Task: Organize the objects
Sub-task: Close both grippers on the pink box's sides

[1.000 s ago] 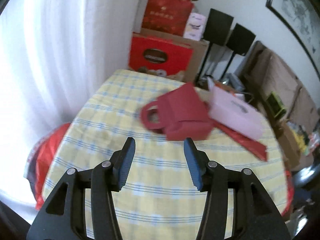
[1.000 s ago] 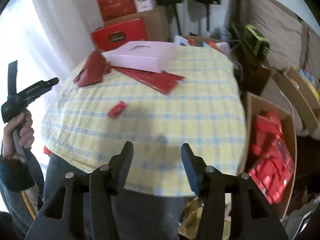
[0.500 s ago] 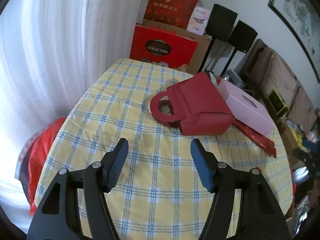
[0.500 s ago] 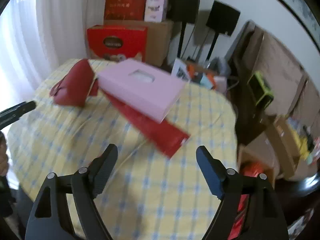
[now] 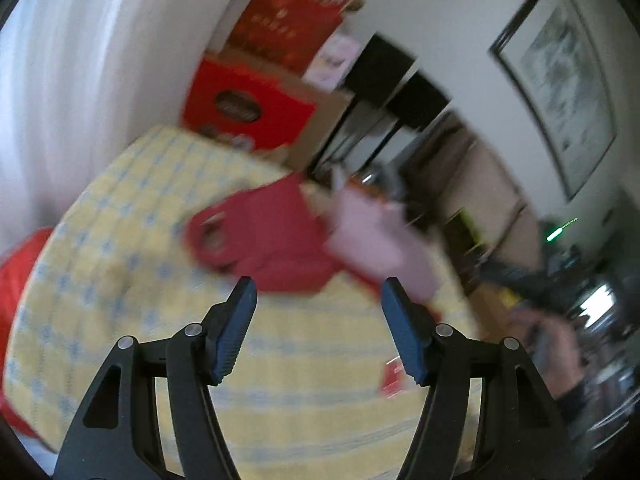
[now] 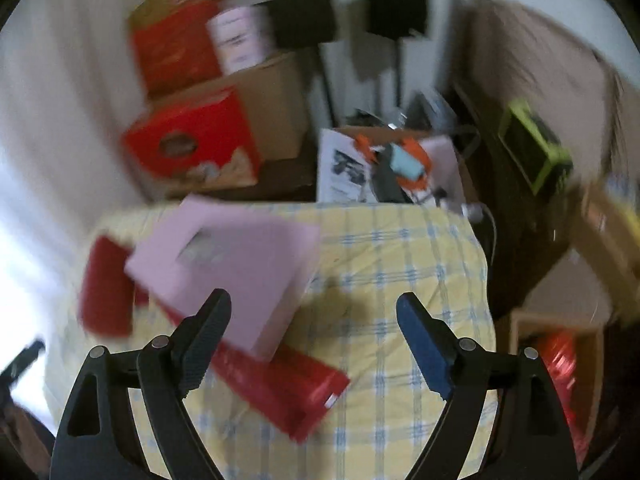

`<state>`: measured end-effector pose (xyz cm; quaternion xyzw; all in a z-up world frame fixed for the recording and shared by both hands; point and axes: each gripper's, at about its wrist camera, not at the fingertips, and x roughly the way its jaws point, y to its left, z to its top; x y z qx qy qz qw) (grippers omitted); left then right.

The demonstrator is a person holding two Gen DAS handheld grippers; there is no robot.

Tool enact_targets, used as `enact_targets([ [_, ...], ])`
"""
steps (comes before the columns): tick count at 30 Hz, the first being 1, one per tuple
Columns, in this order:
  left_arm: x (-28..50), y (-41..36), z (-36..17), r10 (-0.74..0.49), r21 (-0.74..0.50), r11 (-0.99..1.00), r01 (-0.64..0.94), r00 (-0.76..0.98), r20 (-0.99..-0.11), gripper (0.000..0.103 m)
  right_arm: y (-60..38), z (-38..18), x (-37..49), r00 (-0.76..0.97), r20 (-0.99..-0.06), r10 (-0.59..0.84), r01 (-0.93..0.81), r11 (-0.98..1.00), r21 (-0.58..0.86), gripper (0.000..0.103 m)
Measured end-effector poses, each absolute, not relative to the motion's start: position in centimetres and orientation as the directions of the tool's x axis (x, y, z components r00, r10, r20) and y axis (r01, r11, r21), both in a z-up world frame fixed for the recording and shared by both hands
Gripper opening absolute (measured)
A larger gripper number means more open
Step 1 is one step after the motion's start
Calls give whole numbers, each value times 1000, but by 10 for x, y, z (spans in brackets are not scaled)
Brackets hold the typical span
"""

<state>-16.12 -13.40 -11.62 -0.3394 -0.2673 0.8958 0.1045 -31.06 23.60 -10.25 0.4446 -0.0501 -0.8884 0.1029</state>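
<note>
Both views are smeared with motion, so we read them with some care. Our right gripper point(image 6: 314, 320) has swung across from the near edge of the table, where a second ago it looked over mostly bare checked cloth point(image 6: 400, 280), and now hangs close above the pink box point(image 6: 228, 268); its jaws have spread wide and hold nothing. The pink box lies partly on the flat red box point(image 6: 288, 388), which sticks out from under it toward us. Our left gripper point(image 5: 316, 312) has tilted and its jaws have parted to a middling gap, also empty; ahead of it sits the dark red handbag-shaped box point(image 5: 276, 240), touching the pink box on its right, and a small red item point(image 5: 394, 378) lies alone on the cloth nearer us. Nothing on the table seems to have shifted. We judge that both hands are set up for a first grasp, the right on the pink box and the left on the handbag-shaped box, so the sorting has barely started.
</note>
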Motion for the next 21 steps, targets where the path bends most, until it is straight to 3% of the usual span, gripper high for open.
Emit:
enact_targets([
  [3,-210,-115,-102,370,-544,-839,7,-727,-579,62,246,-111,-319,-558,-786,-266,75,-959,272,86],
  [6,-270,-95,-106,387,-541,-840,30,-667,-637,59,245,-120,-326,-521,-754,-401,56,-897,438,86],
  [8,-307,-83,-120,344,-495,-864,93,-608,-715,42,239,-125,-332,-503,-736,-453,67,-869,490,86],
  [11,-345,-62,-142,281,-407,-905,125,-544,-791,40,228,-132,-343,-493,-748,-444,74,-878,472,84],
  [14,-351,-42,-150,231,-328,-942,77,-562,-794,33,224,-144,-350,-479,-764,-433,61,-884,463,80],
  [16,-347,-33,-152,202,-294,-954,61,-594,-779,33,220,-152,-352,-469,-774,-425,64,-891,450,71],
  [21,-349,-17,-149,254,-320,-947,7,-593,-764,39,214,-156,-348,-472,-749,-465,96,-872,481,71],
])
